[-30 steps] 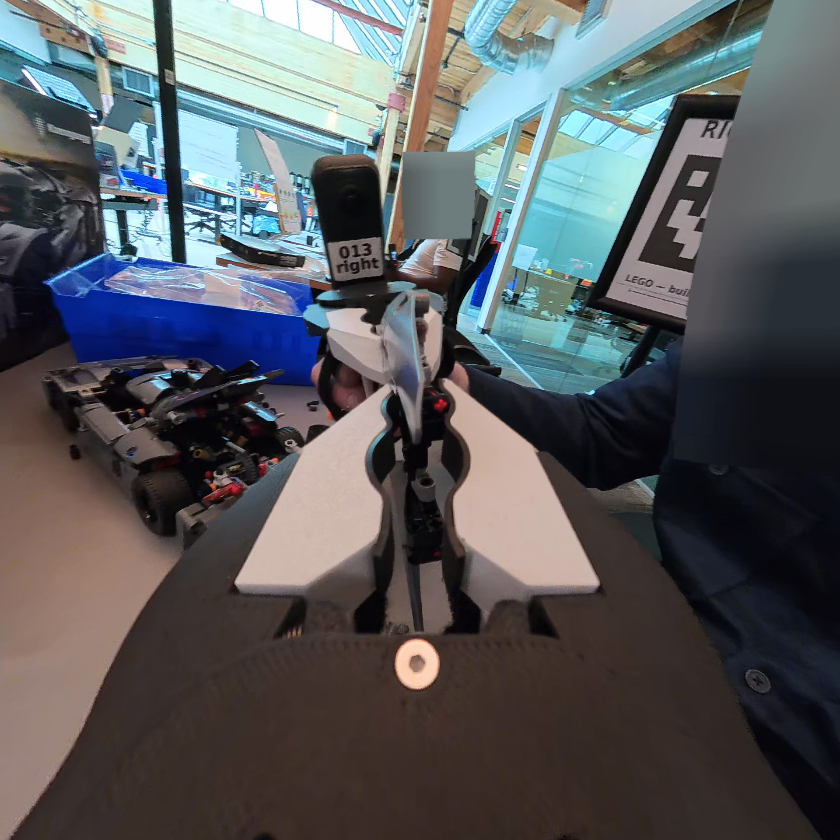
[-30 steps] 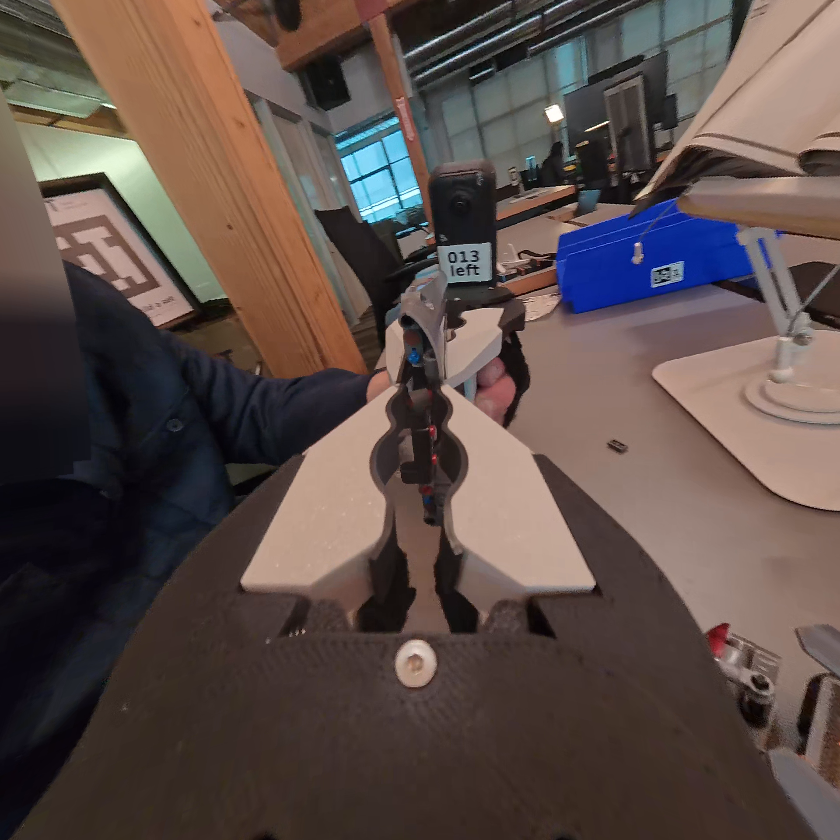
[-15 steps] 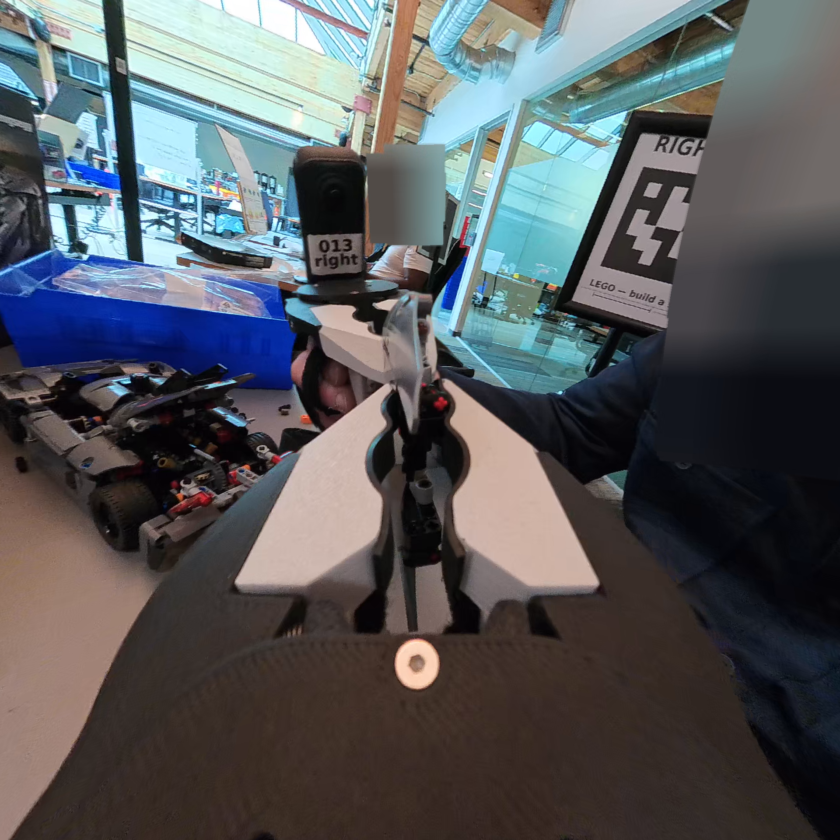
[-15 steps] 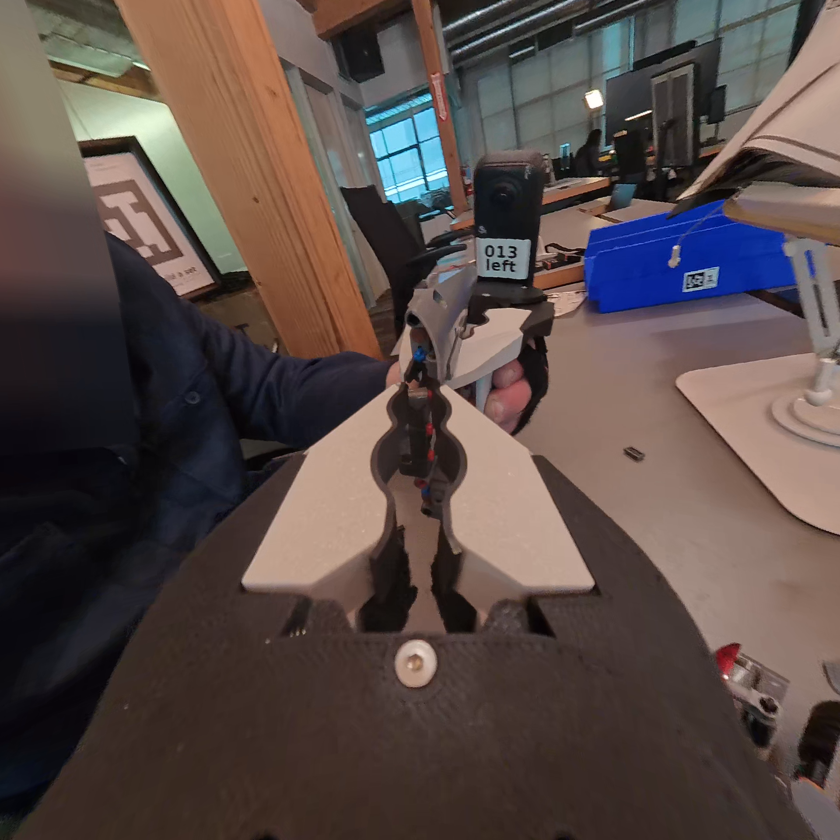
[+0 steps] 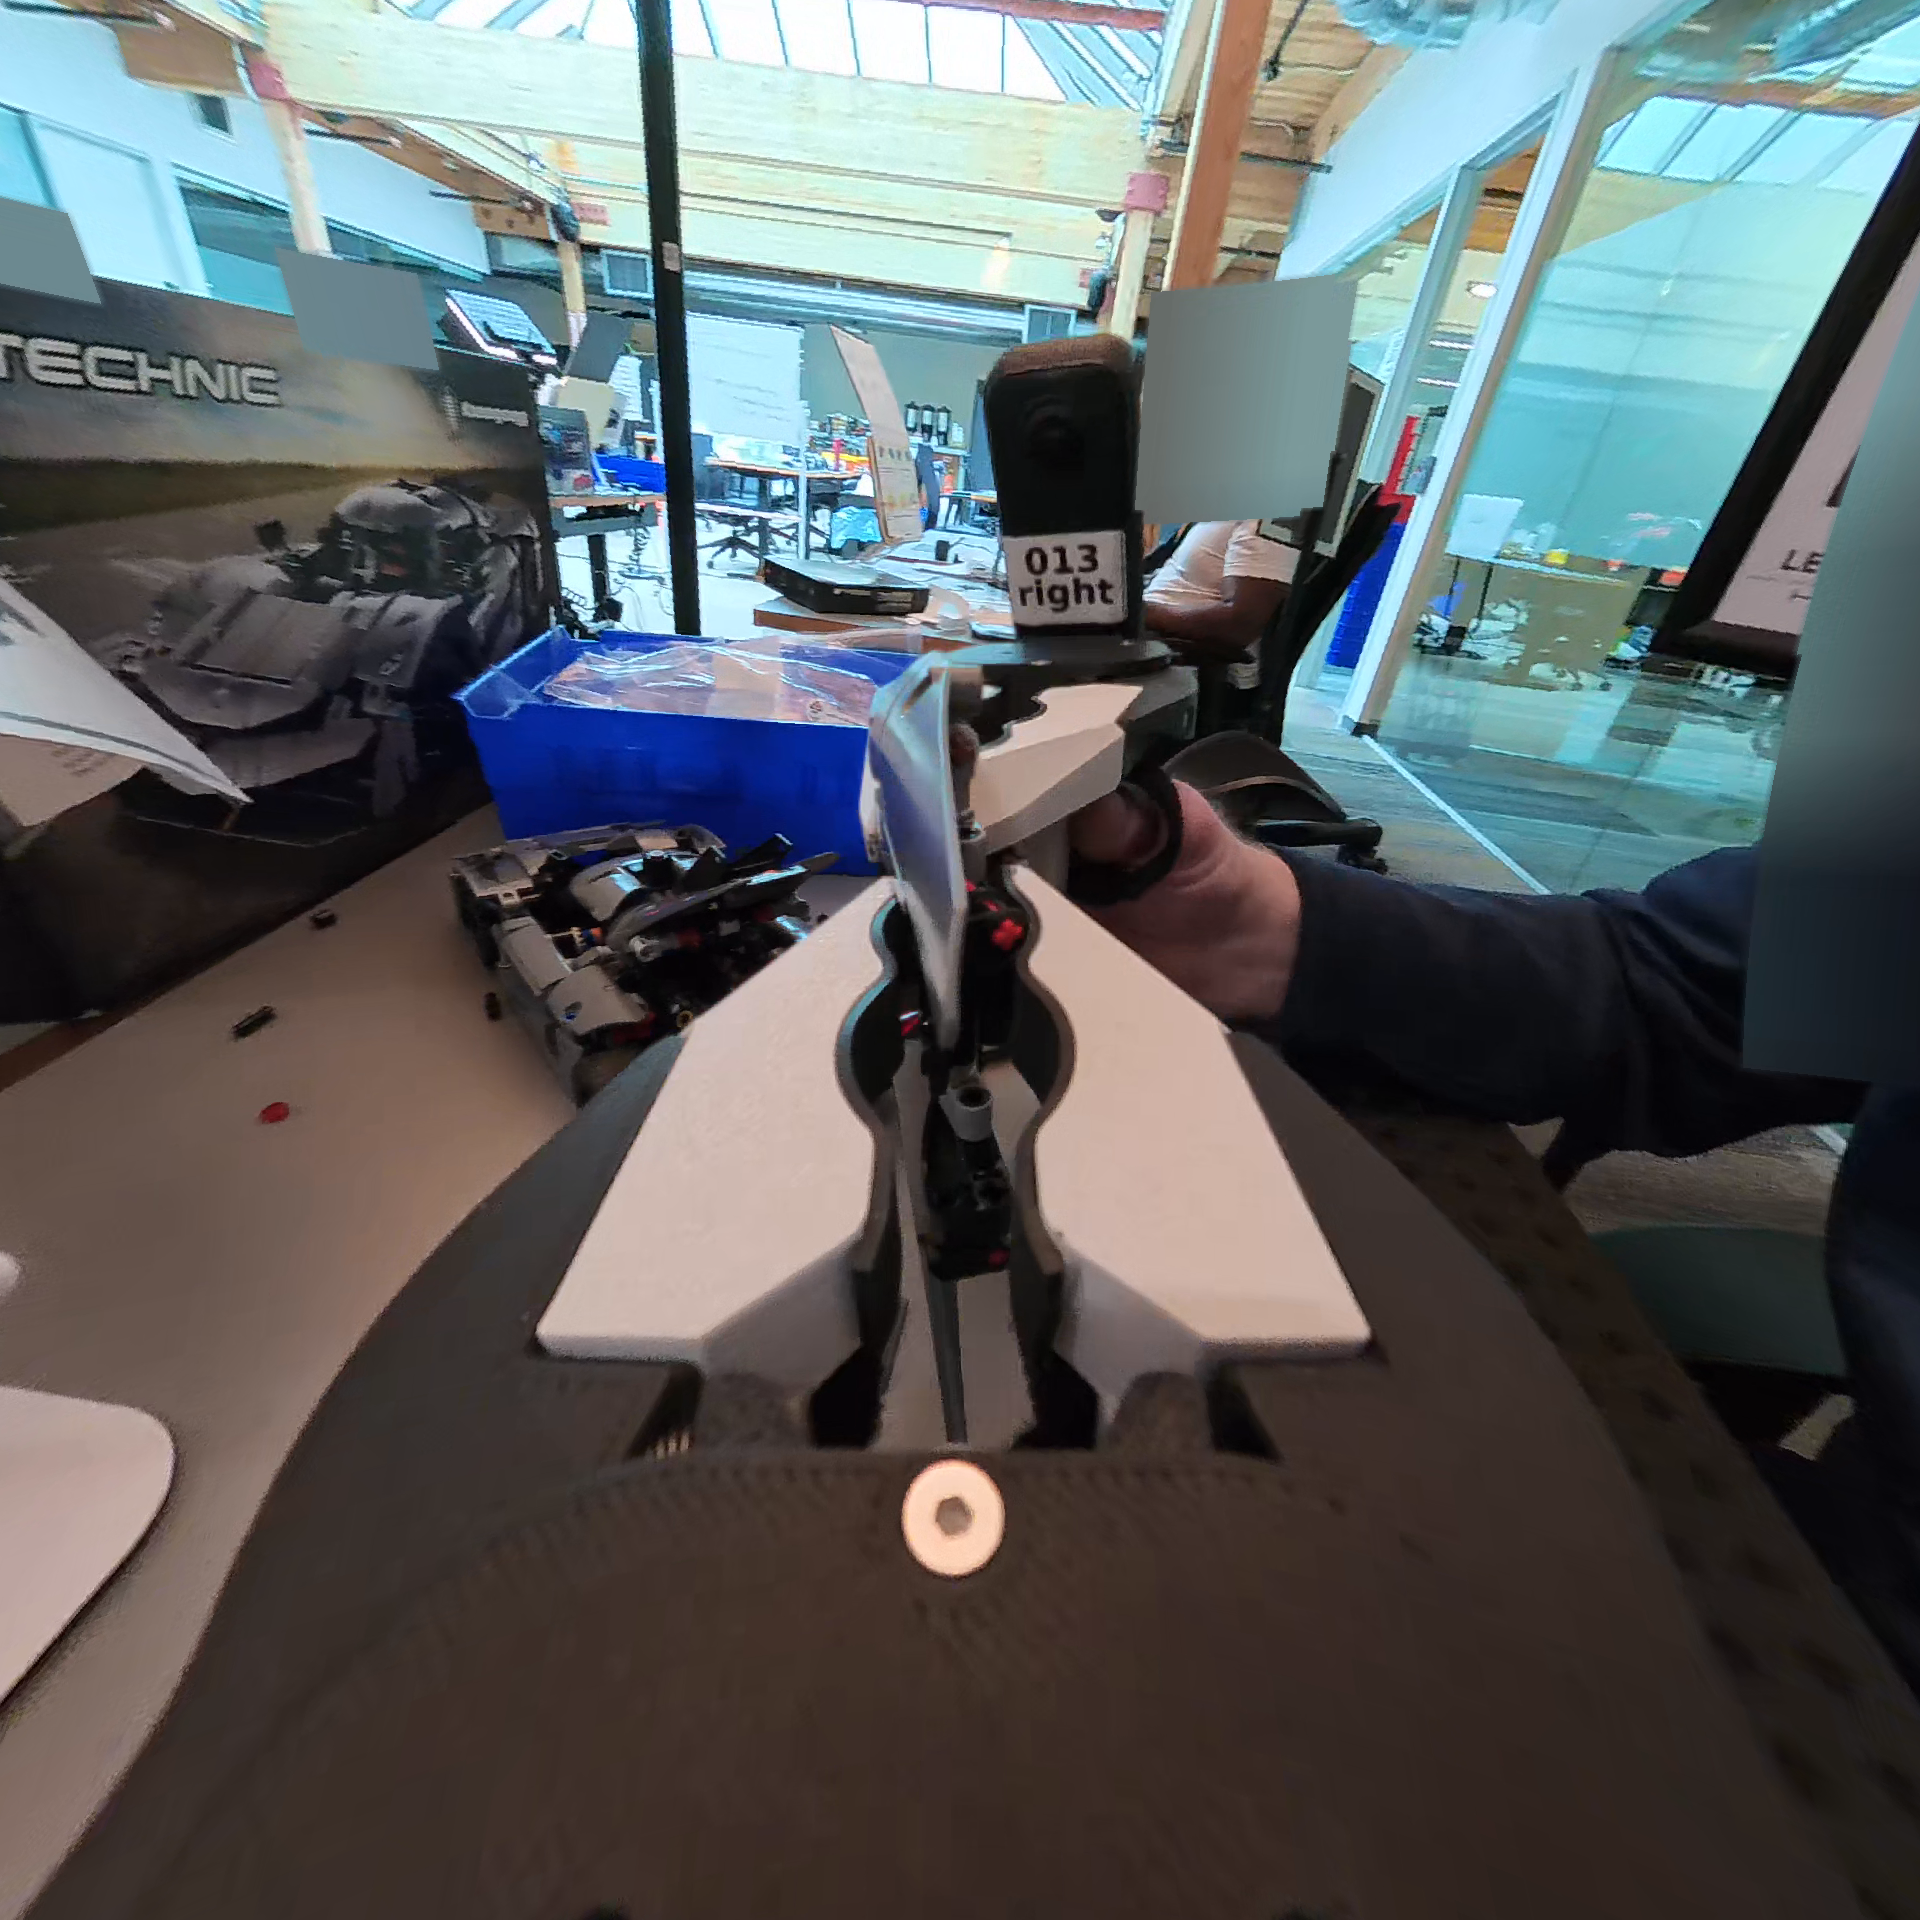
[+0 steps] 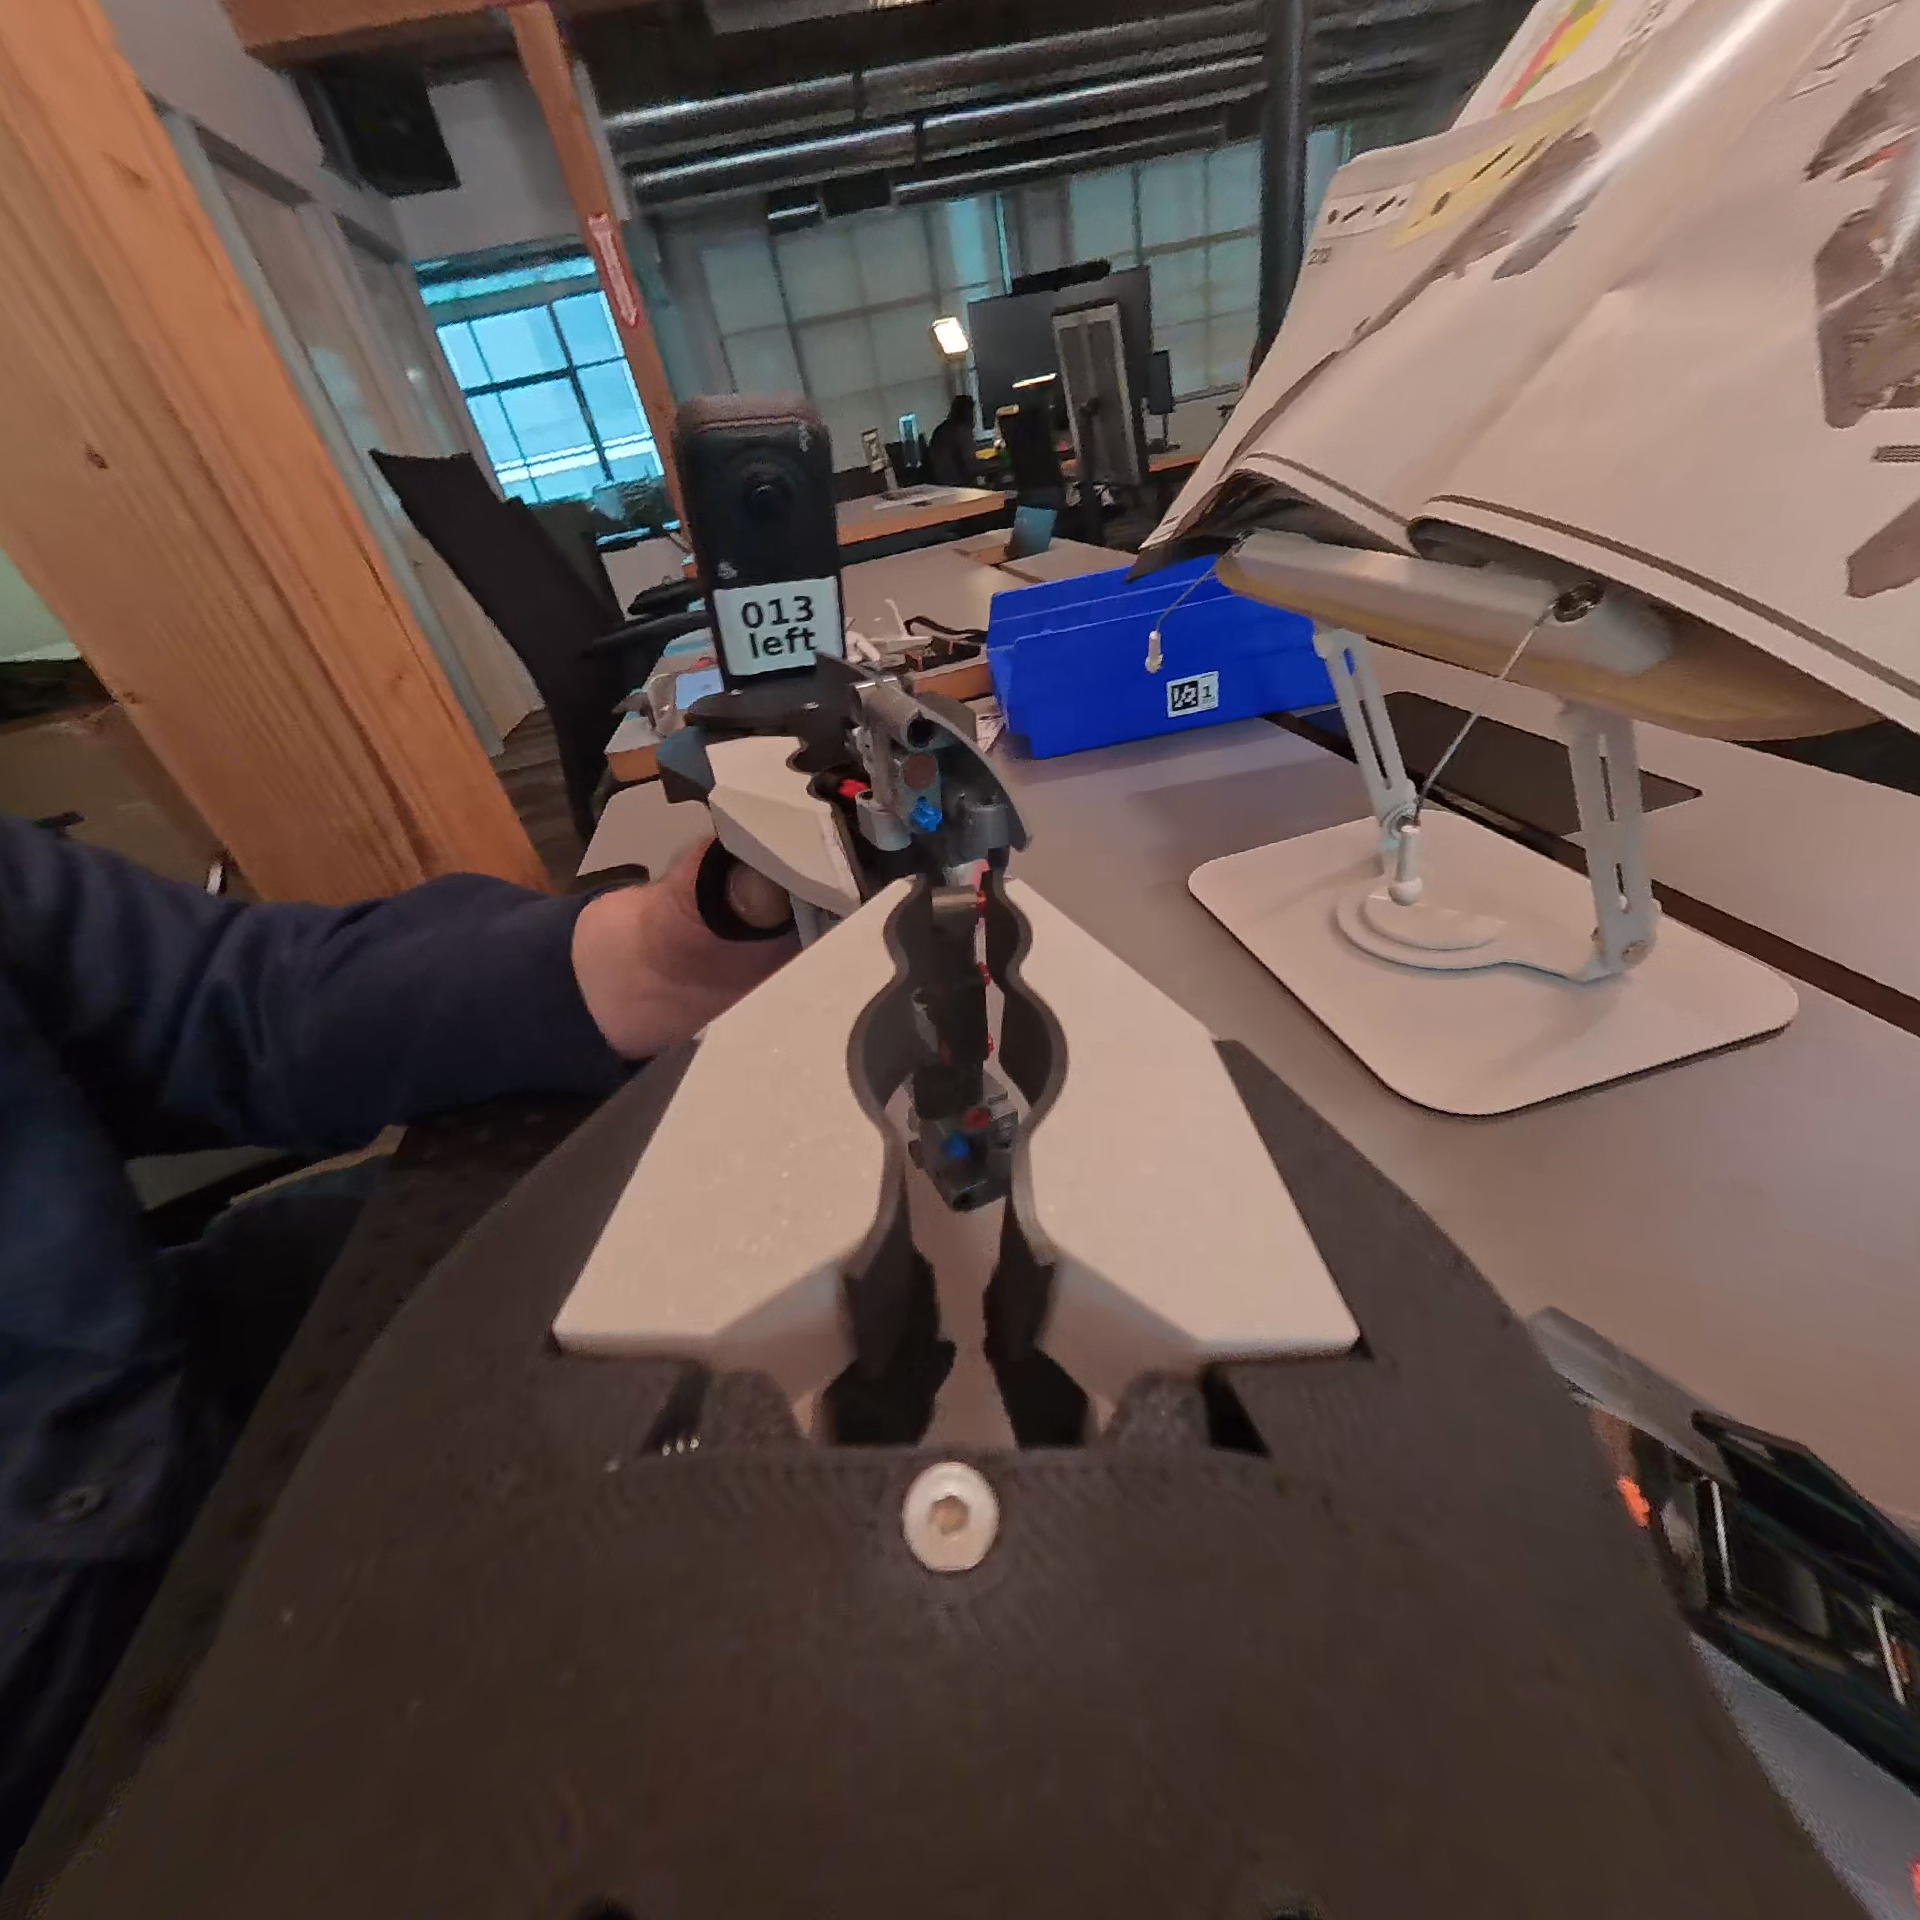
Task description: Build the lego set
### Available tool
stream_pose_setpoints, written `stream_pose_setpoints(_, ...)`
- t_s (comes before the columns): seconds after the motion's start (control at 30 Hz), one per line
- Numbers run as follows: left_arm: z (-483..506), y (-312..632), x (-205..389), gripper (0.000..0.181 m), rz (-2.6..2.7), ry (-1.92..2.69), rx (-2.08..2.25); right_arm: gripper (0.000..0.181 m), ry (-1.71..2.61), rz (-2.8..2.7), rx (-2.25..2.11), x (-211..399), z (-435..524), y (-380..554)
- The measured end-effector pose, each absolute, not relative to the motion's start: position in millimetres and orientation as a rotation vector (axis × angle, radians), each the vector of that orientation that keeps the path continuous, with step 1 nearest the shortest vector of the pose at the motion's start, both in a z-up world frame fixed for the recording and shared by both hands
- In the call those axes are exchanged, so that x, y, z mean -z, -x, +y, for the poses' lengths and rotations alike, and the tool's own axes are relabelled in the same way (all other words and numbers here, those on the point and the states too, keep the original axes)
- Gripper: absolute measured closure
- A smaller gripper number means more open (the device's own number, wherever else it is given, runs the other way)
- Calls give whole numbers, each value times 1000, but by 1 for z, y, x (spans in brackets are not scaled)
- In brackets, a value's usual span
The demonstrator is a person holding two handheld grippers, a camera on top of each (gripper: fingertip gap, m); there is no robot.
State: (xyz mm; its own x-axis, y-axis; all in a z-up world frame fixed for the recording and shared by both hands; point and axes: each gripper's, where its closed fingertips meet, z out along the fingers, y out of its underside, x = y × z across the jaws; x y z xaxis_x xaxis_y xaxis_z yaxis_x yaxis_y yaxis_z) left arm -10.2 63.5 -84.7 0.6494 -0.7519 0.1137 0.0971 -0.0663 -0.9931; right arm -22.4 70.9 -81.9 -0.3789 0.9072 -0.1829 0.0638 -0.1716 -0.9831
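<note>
fingers (image 5: 748,1143): matt white plastic | post (image 6: 239,582): wood | booklet (image 6: 1621,343): glossy paper

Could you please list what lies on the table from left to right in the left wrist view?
White stand base → small red piece → partly built dark lego car → lego sub-assembly clamped in the left tool.

Lettered lego box (image 5: 208,499), stickered camera (image 5: 1058,436)
</note>
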Motion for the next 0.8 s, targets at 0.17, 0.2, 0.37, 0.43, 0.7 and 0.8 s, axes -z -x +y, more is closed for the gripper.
stream_pose_setpoints(0.17,63,14,83,170,552,1468,809,173,1163,-1425,-1723,82,68,23)
stream_pose_setpoints(0.2,63,13,82,170,548,1463,826,173,1159,-1423,-1756,81,68,22)
stream_pose_setpoints(0.37,61,14,82,170,539,1457,867,171,1161,-1433,-1797,80,68,18)
stream_pose_setpoints(0.43,61,14,82,170,540,1458,872,171,1159,-1436,-1807,80,67,18)
stream_pose_setpoints(0.7,60,12,82,169,540,1454,915,169,1145,-1458,-1834,80,65,15)
stream_pose_setpoints(0.8,59,11,83,169,546,1455,918,171,1148,-1464,-1825,81,65,14)
